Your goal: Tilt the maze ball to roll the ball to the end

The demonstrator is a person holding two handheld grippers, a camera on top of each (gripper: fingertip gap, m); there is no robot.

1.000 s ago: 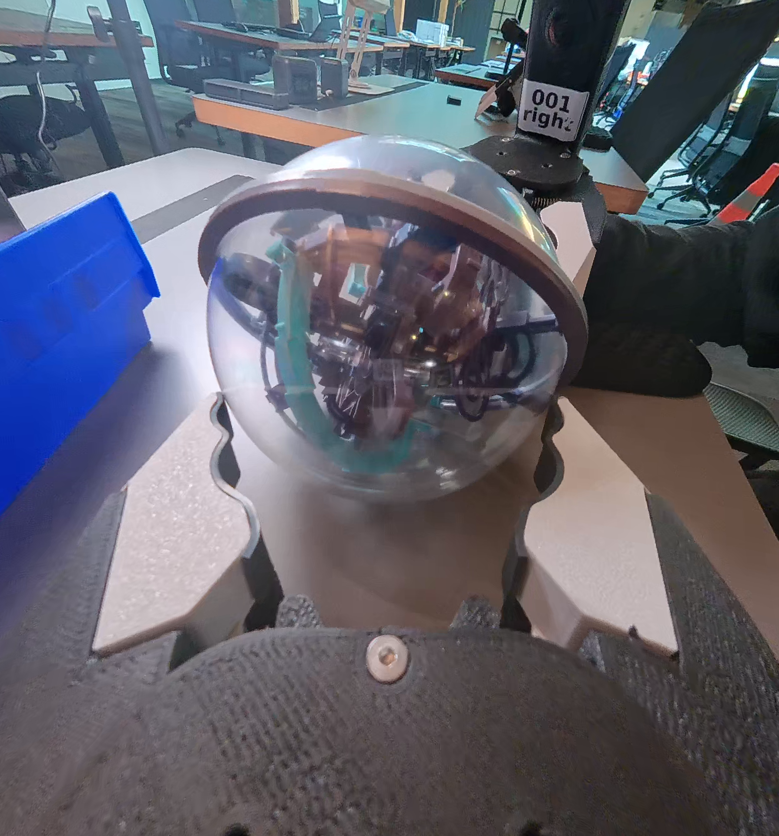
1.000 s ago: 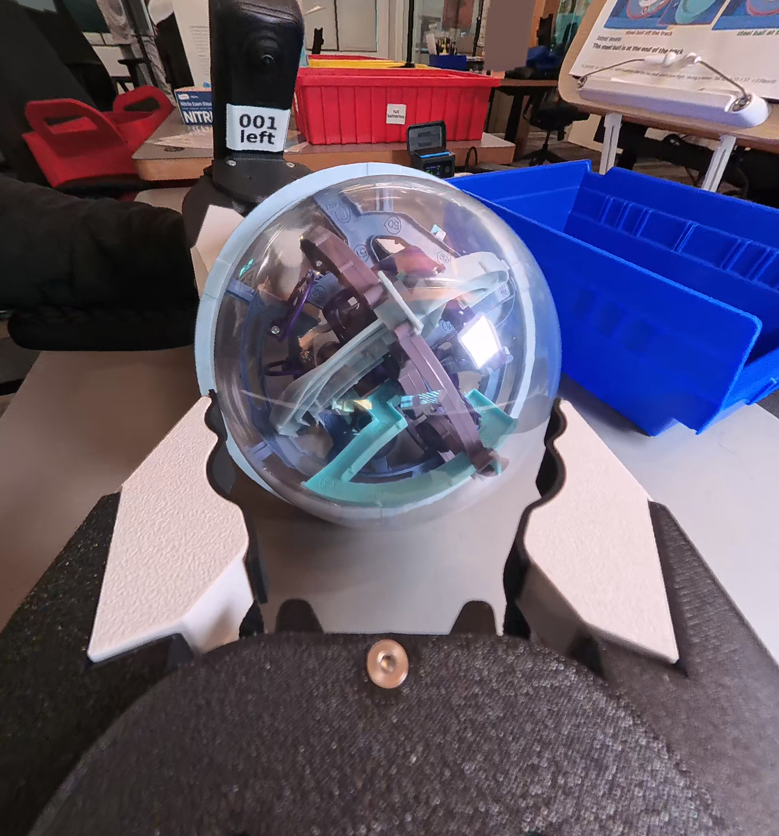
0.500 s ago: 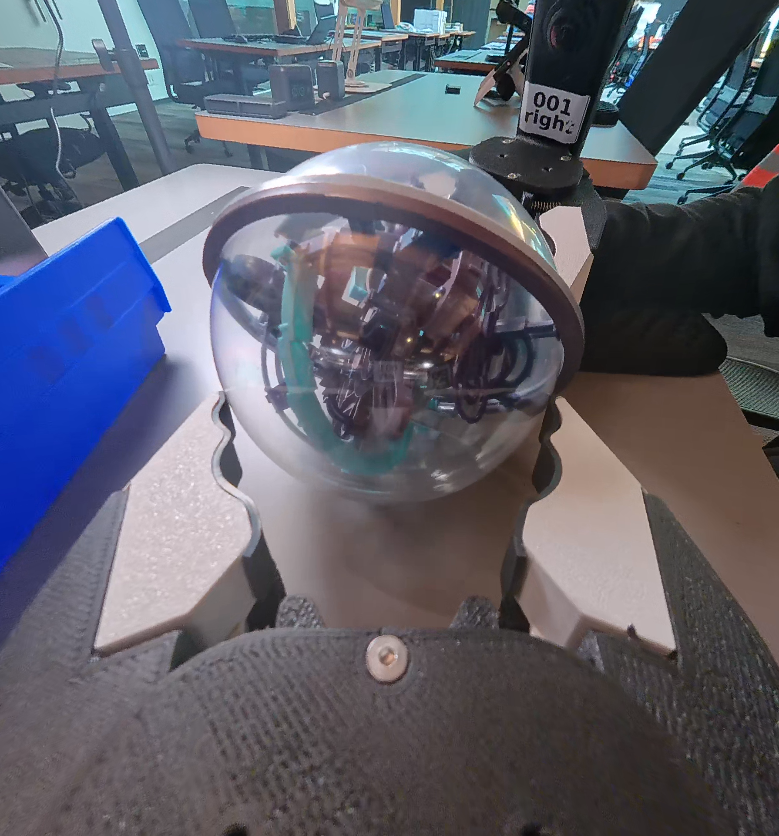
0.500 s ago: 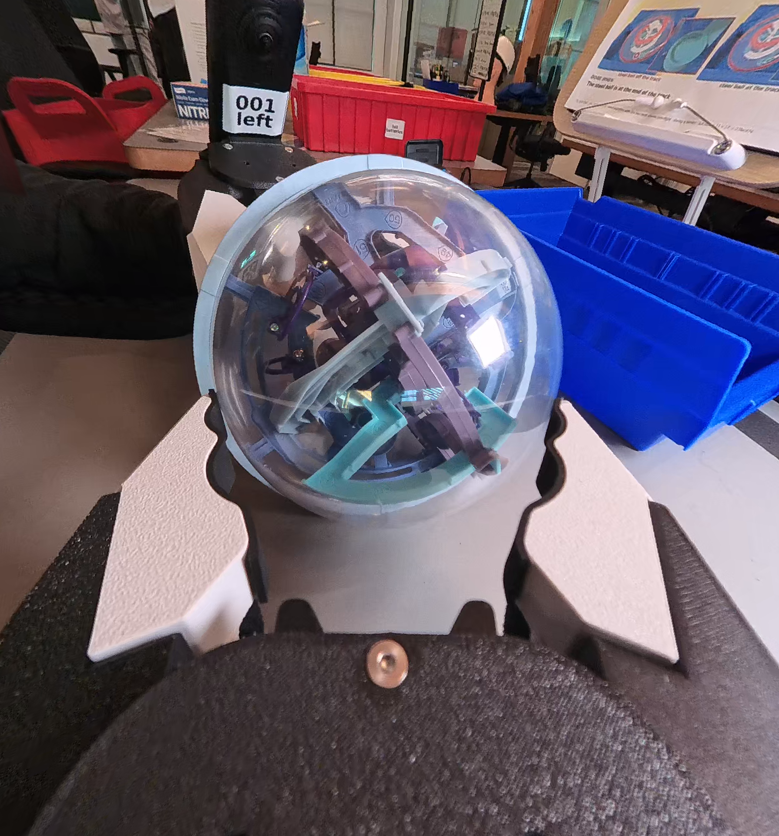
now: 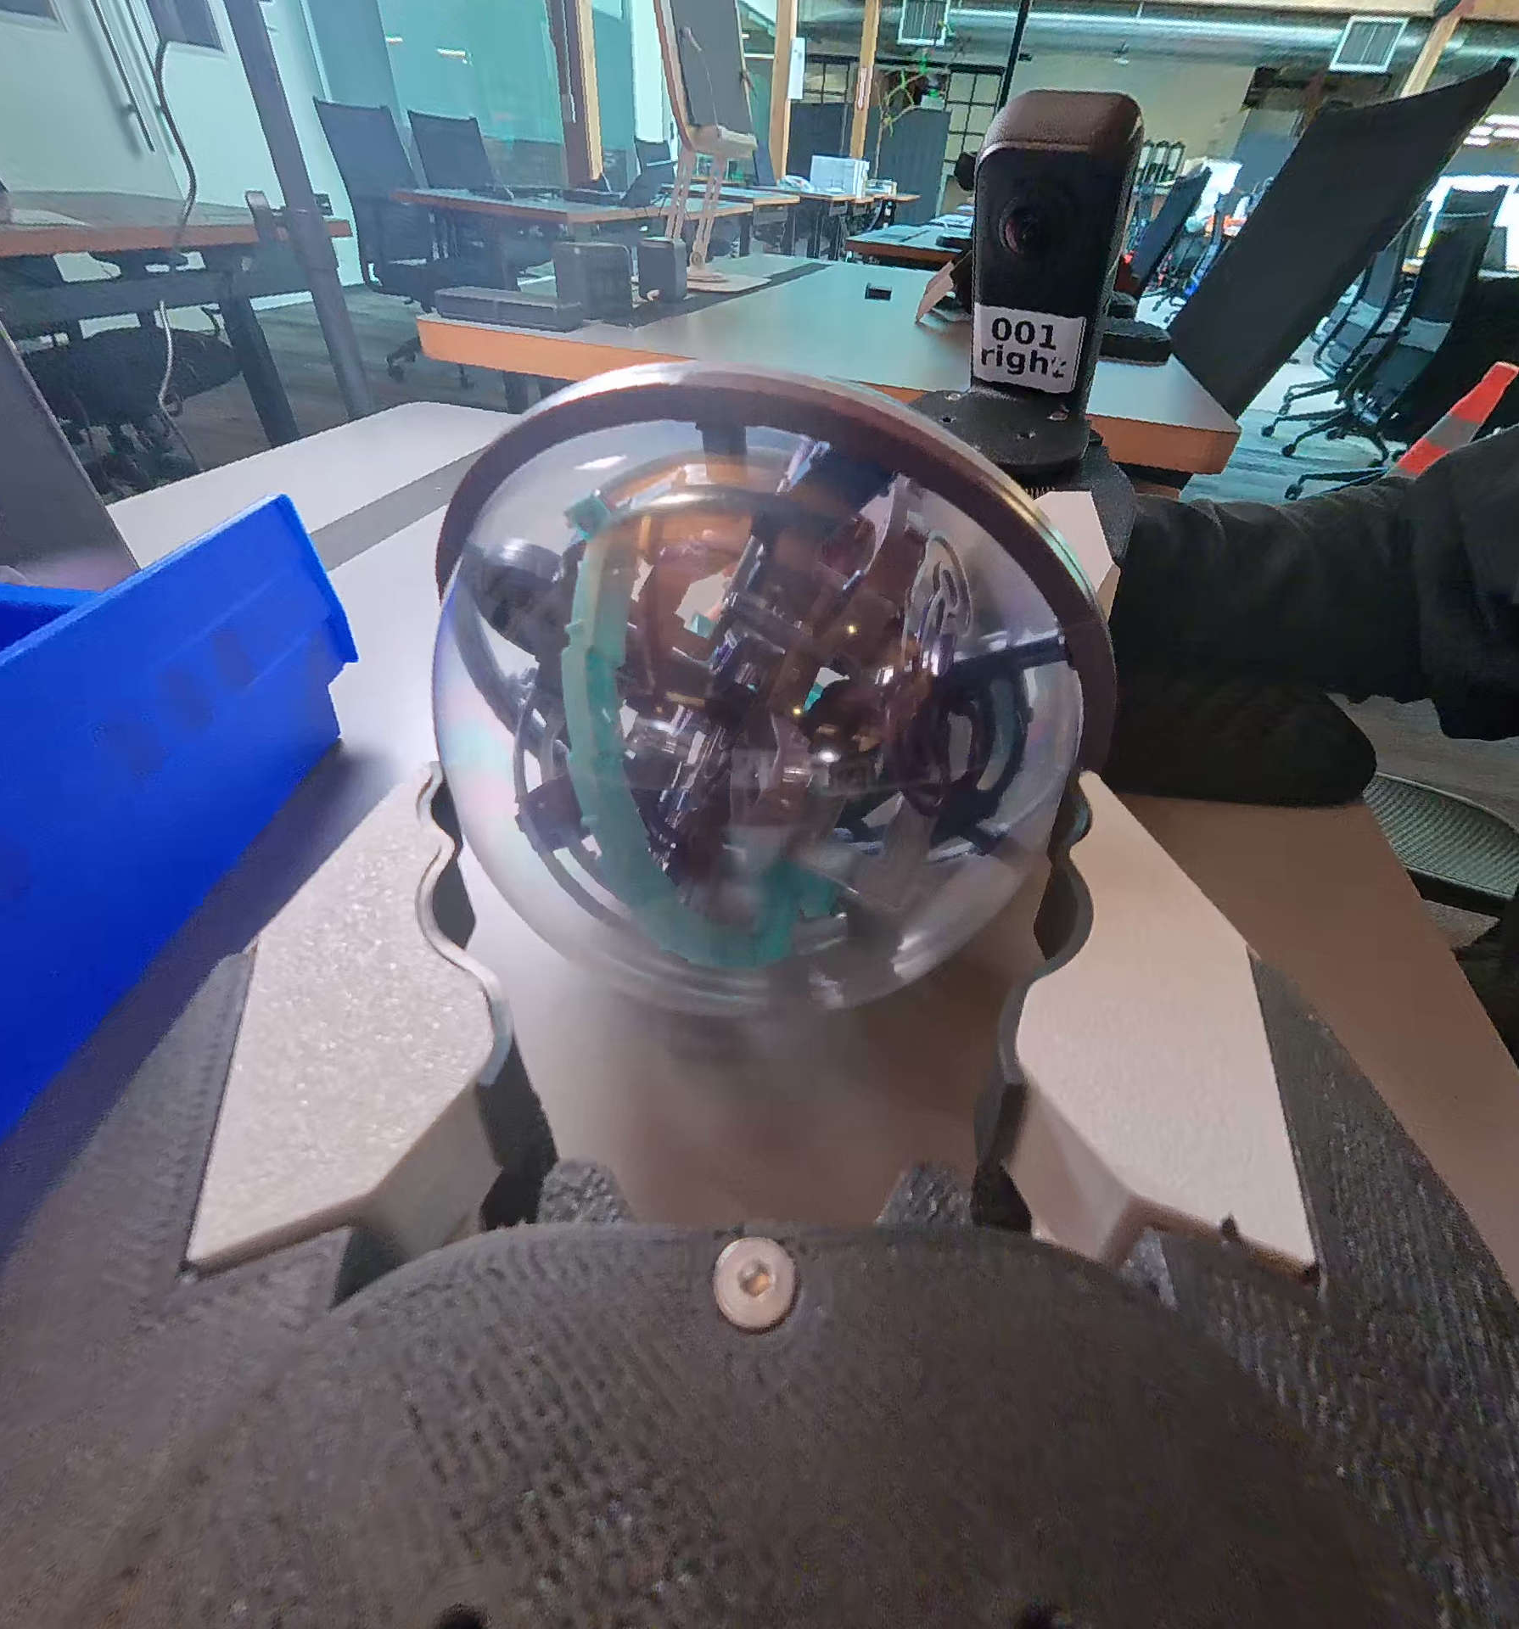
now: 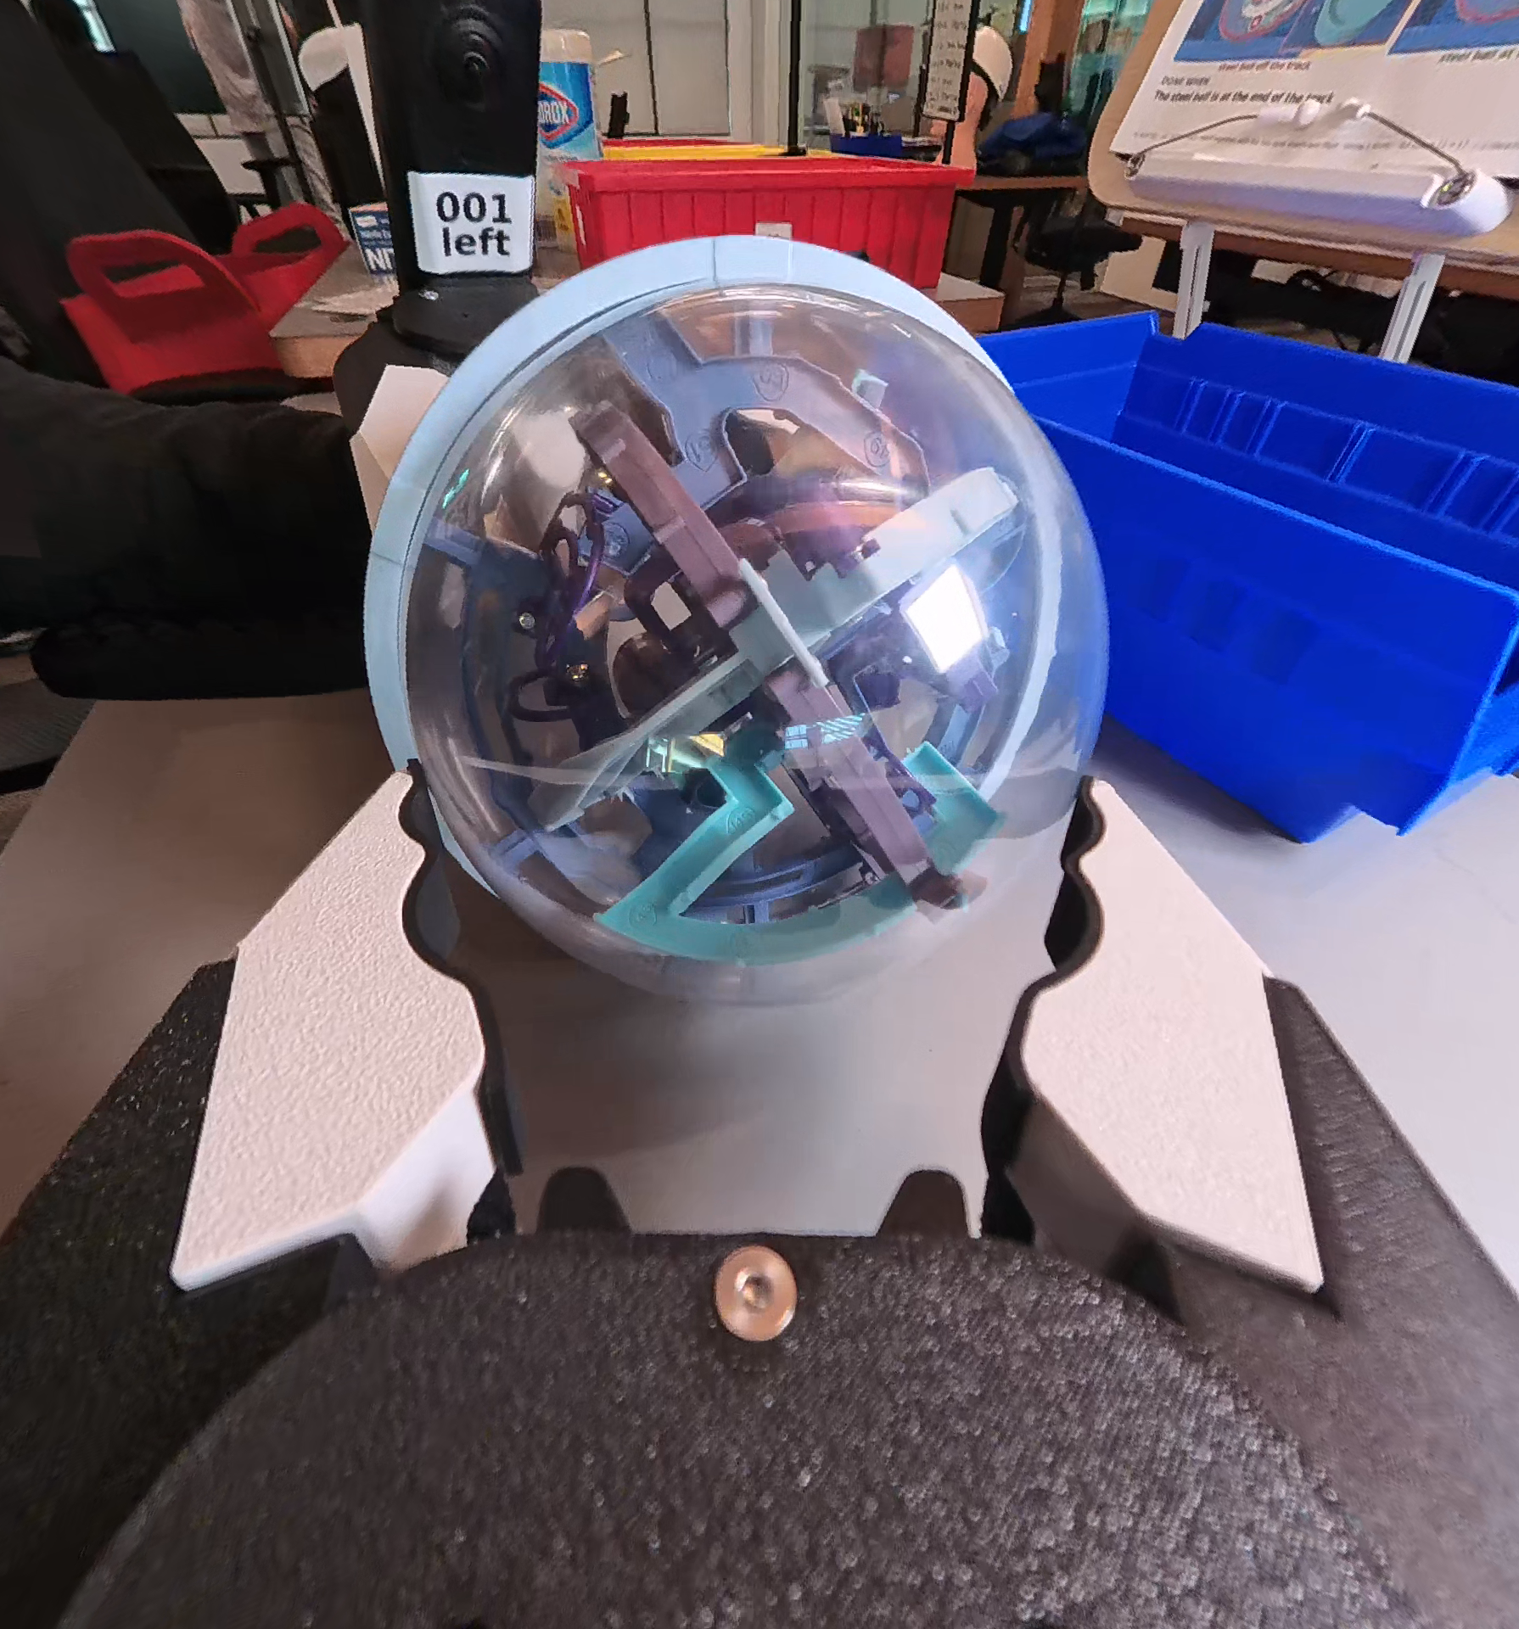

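Observation:
The maze ball (image 5: 765,688) is a clear sphere with teal, brown and purple tracks inside and a ring round its middle. In the left wrist view it fills the gap between my left gripper's (image 5: 752,793) fingertips, and both pads press on its sides. In the right wrist view the same ball (image 6: 729,635) sits between my right gripper's (image 6: 747,793) fingertips, pads touching both sides. The two grippers face each other across the ball; the right one (image 5: 1051,291) and the left one (image 6: 469,176) show behind it. The ball hangs just above the table (image 5: 1267,926). I cannot pick out the small ball inside.
A blue bin (image 5: 121,749) stands close on the table beside the ball, also in the right wrist view (image 6: 1320,573). Gloved hands (image 5: 1267,652) (image 6: 192,546) hold the grippers. A red bin (image 6: 765,211) and a sheet on a stand (image 6: 1320,106) are farther back.
Both grippers have tipped and lifted with the ball in them; the tracks inside have turned and more of the room shows behind. The left jaws closed slightly on the ball.

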